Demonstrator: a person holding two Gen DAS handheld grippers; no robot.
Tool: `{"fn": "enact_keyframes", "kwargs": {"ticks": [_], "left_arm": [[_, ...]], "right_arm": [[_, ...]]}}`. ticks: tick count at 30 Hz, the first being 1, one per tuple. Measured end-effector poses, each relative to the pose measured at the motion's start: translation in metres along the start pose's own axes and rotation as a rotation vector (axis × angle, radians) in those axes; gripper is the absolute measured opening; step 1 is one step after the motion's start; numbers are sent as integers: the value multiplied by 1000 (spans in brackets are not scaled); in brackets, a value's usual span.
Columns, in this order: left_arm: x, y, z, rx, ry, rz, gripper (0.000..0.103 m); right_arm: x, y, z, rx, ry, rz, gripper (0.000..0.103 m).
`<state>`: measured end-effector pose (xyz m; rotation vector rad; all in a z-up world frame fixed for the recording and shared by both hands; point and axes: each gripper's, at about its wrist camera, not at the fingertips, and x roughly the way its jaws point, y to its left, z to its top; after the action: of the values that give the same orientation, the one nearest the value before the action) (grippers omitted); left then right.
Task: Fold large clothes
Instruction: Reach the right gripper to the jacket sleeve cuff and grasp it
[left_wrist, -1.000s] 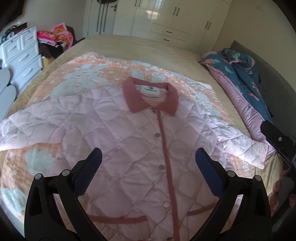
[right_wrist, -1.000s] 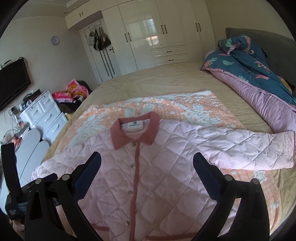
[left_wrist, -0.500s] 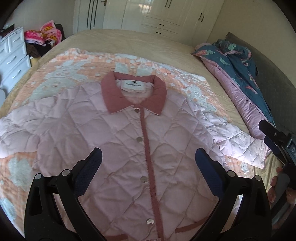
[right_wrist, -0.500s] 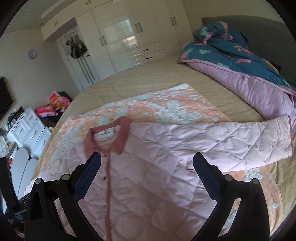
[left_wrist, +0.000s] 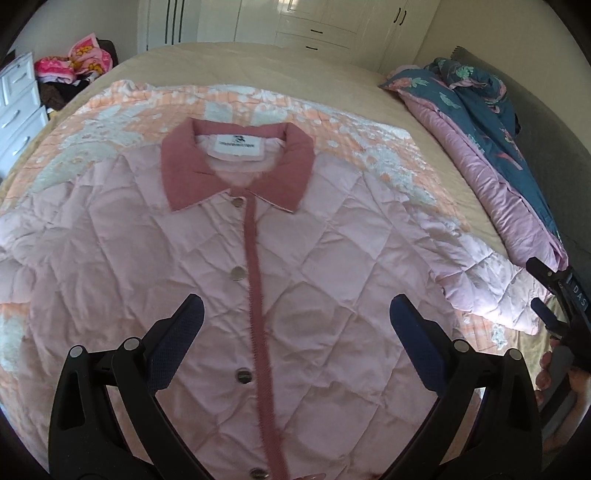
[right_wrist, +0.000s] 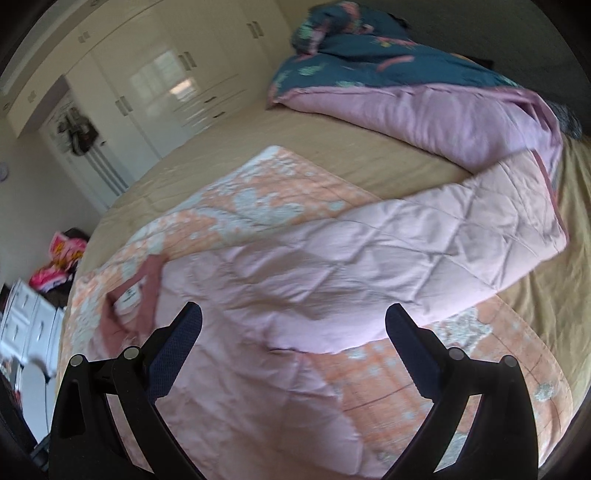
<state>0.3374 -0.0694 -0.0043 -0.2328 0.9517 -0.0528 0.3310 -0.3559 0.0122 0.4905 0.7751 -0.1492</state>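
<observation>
A pale pink quilted jacket (left_wrist: 314, 266) with a dark pink collar (left_wrist: 236, 166) and a buttoned front lies flat, face up, on an orange and white blanket (left_wrist: 351, 129) on the bed. My left gripper (left_wrist: 293, 321) is open and empty, hovering above the jacket's front. My right gripper (right_wrist: 293, 328) is open and empty above the jacket's right armpit; the right sleeve (right_wrist: 443, 243) stretches out toward the far right. The right gripper also shows at the right edge of the left wrist view (left_wrist: 554, 295).
A rolled teal and pink duvet (left_wrist: 498, 147) lies along the bed's right side, close to the sleeve's cuff (right_wrist: 550, 206). White wardrobes (left_wrist: 295, 22) stand behind the bed. A white drawer unit (left_wrist: 18, 110) and a heap of clothes (left_wrist: 74, 66) are at the left.
Both grippers moved lower and closer to the jacket. The right gripper swung right, from the collar toward the right sleeve. Both stayed open.
</observation>
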Motion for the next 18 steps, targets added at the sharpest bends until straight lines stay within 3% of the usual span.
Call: {"fn": "enact_keyframes", "kwargs": {"ticks": [18], "left_arm": [[51,-44,-9,94,86,37,95]], "right_arm": [[27,-119,15,304,-7,-162,99]]}}
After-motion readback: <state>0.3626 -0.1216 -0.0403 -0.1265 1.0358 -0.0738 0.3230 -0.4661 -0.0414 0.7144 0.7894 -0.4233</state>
